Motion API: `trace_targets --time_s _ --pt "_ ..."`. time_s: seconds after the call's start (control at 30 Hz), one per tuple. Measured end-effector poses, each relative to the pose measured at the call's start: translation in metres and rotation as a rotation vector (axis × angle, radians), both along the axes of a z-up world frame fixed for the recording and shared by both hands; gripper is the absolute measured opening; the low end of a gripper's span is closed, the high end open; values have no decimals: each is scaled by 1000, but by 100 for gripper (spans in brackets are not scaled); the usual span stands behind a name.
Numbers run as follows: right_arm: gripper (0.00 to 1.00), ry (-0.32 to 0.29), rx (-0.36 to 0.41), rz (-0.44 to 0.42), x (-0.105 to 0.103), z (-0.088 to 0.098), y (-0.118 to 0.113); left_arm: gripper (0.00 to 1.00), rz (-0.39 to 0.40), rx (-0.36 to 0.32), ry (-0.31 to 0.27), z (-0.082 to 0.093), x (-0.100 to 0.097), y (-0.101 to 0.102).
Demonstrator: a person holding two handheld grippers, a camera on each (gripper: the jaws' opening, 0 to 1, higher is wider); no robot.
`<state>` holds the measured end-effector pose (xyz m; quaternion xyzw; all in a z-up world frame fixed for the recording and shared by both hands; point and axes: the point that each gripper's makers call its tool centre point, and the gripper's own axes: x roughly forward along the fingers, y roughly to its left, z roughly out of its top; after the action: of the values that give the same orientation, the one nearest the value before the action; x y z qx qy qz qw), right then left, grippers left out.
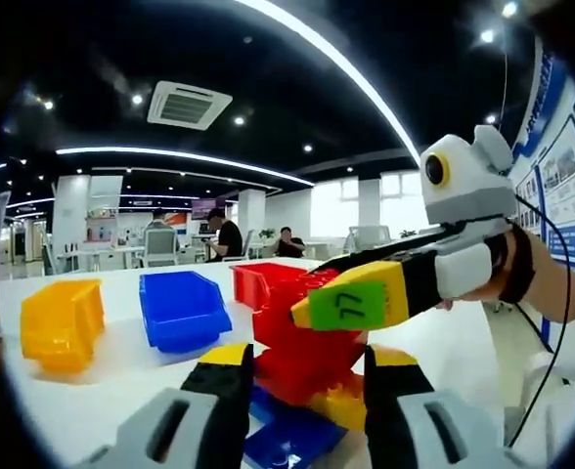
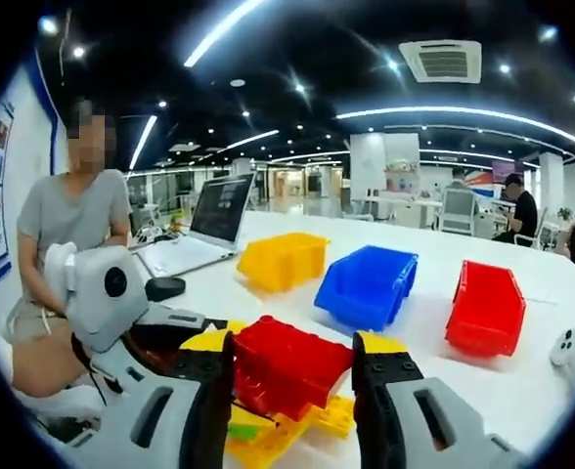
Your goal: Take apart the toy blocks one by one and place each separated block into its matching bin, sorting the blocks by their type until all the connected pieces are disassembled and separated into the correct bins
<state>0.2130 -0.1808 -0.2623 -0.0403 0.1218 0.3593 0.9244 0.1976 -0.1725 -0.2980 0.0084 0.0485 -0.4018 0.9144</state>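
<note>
While the left gripper (image 1: 302, 386) pinches the lower stack of blocks (image 1: 307, 405) and the right gripper (image 2: 292, 376) pinches the top red block (image 2: 287, 366) above the white table (image 2: 522, 381), pulling straight apart should free it for the red bin (image 2: 485, 308).

Blue block (image 1: 292, 435) cut off by the frame's bottom edge

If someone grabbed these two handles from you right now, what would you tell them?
Left gripper: jaws around the lower part of the block stack, seemingly gripping it.
Right gripper: jaws either side of the top red block, which is not yet off.
The stack has red on top, yellow and blue below.
Yellow bin, blue bin and red bin wait on the table; I see no blocks in them.
Left: pull off red, bin it, then the others.
</note>
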Motion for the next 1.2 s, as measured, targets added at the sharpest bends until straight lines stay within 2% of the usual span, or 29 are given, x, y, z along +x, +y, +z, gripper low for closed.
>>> trace_targets --time_s 0.3,0.33,0.37,0.4,0.43,0.47,0.5,0.57,0.67,0.77,0.87,0.93,1.03,1.2 --pt "48 61 38 -1 2 0 3 46 -1 5 11 0 -1 2" --pt "47 118 106 -9 1 1 5 46 -1 7 21 -2 -2 2" --pt "47 217 221 5 -2 5 9 46 -1 -4 26 -1 -2 3" --pt "47 236 218 4 -2 2 10 46 -25 2 17 -2 -5 -2" --pt "48 154 187 16 0 7 10 46 -20 3 18 -2 -5 -4" --pt "48 98 112 13 -1 6 10 46 -25 8 19 -2 -6 -6" --pt "48 86 96 27 -4 7 14 46 -24 11 18 -3 -6 -6" --pt "48 107 126 31 -11 8 17 46 -27 7 20 -3 -6 -5" --pt "48 64 111 19 -11 15 11 47 -26 -6 25 -3 -5 -3" --pt "48 59 126 -9 0 23 -4 47 -25 -22 40 -3 -5 0" --pt "48 33 111 -76 20 31 -31 47 -25 -21 39 -3 -5 0" --pt "48 33 96 -127 39 32 -52 47 -26 -19 37 -3 -5 0" --pt "48 6 52 -235 80 37 -95 47 -23 -17 37 -3 -5 0" --pt "48 1 45 -353 128 43 -146 46 -24 -21 40 -3 -4 3"
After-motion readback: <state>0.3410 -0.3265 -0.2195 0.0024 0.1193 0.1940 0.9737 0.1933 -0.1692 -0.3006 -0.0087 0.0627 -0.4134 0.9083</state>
